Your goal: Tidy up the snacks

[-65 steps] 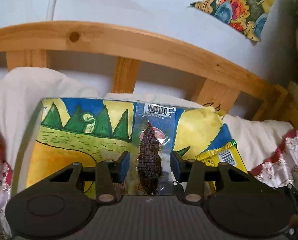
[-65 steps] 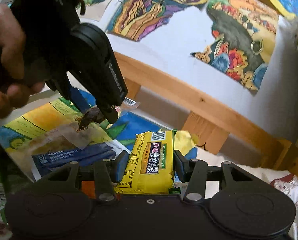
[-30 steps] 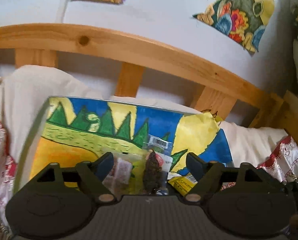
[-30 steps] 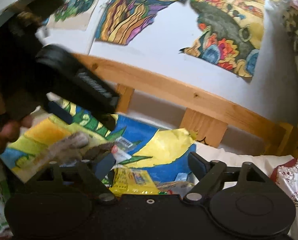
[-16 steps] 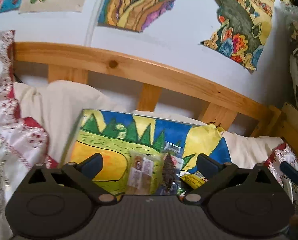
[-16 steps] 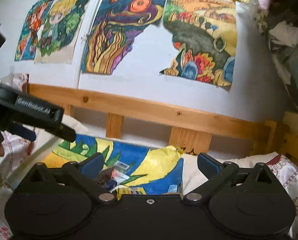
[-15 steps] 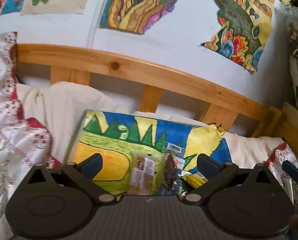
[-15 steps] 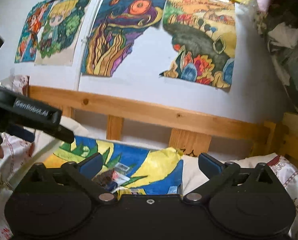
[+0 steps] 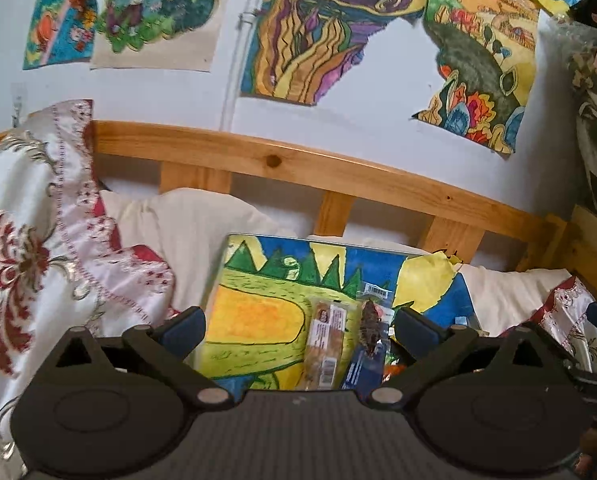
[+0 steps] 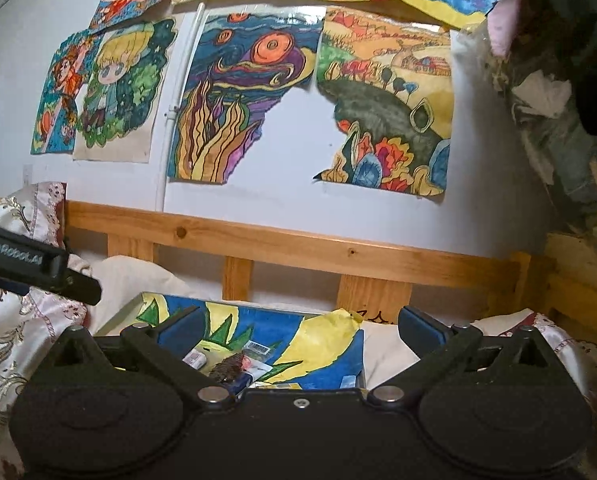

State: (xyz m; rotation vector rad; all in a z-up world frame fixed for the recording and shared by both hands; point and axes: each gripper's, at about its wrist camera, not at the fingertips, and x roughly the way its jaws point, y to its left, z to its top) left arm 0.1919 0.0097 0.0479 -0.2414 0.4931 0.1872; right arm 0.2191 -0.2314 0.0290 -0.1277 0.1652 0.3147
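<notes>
On the painted board (image 9: 258, 320), snack packets (image 9: 325, 348) between wide-spread, empty left fingers (image 9: 182, 326); right fingers (image 10: 180, 330) likewise.

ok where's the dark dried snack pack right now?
In the left wrist view the dark snack pack lies on the painted board, right of the tan snack bar, ahead of the open left gripper and apart from both fingers.

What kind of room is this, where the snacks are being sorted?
Probably a child's bedroom. A wooden bed rail runs along the wall, pillows and an embroidered quilt lie beneath it, and coloured drawings are stuck to the wall.
</notes>
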